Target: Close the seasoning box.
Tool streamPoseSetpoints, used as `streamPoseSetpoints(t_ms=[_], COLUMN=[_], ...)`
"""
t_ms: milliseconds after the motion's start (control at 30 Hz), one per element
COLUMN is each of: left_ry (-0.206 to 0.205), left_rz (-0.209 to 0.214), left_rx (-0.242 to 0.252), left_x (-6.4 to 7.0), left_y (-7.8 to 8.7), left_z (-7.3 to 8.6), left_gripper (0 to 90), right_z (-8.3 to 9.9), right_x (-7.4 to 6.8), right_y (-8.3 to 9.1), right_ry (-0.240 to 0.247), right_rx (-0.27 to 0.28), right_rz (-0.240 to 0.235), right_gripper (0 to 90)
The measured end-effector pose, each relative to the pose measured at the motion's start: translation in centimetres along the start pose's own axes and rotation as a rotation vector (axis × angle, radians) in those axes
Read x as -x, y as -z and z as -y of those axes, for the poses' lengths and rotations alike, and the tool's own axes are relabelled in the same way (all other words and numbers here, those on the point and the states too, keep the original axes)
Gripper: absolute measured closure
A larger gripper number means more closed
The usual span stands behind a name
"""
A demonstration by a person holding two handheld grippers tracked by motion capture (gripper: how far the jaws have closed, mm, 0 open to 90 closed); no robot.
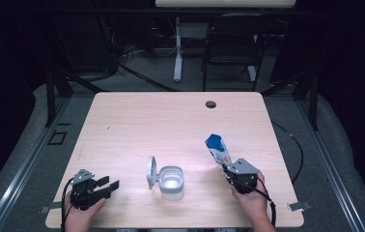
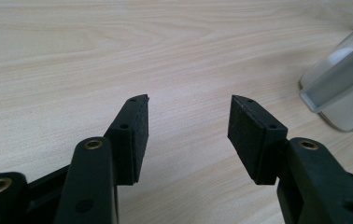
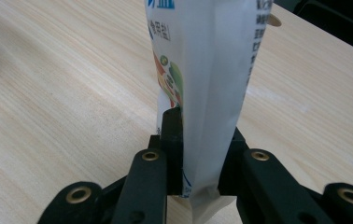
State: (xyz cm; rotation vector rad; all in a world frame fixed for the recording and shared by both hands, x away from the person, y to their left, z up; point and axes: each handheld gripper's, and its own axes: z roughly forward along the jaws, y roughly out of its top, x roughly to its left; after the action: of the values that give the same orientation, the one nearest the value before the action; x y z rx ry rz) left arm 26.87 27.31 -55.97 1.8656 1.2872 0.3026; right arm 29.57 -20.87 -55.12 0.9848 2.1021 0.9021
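Note:
A white and blue carton stands tilted at the table's right front, and my right gripper is shut on its lower part. In the right gripper view the carton rises between the two black jaws, printed side to the left. A clear plastic container with its round lid flipped open to the left sits at the front middle. My left gripper rests open near the front left corner, nothing between its pads. The container's edge shows at the right of the left gripper view.
The light wooden table has a round cable hole near its far edge. Beyond the table stand a dark chair and a white desk leg. A cable trails off the right side.

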Motion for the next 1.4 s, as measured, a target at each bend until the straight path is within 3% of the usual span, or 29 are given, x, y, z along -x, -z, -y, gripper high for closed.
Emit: streamPoseSetpoints(t_ms=[133,600,800,867,1033,1400], left_ry=[0.003,0.005,0.0,0.003,0.001,-0.004], left_rz=[-0.003,-0.003,0.001,-0.003,0.0,-0.006], left_rx=[0.01,0.011,0.003,0.012,0.011,0.017], left_x=[0.0,0.0,0.0,0.1,0.2,0.3], left_y=[-0.1,-0.1,0.0,-0.1,0.0,0.1], left_z=[0.1,0.1,0.0,0.0,0.0,-0.1], left_gripper=[48.5,48.5,48.5,48.5,48.5,48.5], right_z=[0.4,1.3,1.6,1.9,2.1,1.9], right_x=[0.1,0.0,0.3,0.5,0.5,0.4], right_y=[0.1,0.4,0.7,0.8,1.1,1.5], right_ry=[-0.028,-0.033,-0.049,-0.076,-0.082,-0.109], right_rx=[0.022,0.017,0.003,0.012,0.032,0.042], right_rz=[-0.005,-0.03,-0.017,-0.024,-0.026,-0.029], right_gripper=[76.9,72.1,65.3,62.4,52.7,44.1])
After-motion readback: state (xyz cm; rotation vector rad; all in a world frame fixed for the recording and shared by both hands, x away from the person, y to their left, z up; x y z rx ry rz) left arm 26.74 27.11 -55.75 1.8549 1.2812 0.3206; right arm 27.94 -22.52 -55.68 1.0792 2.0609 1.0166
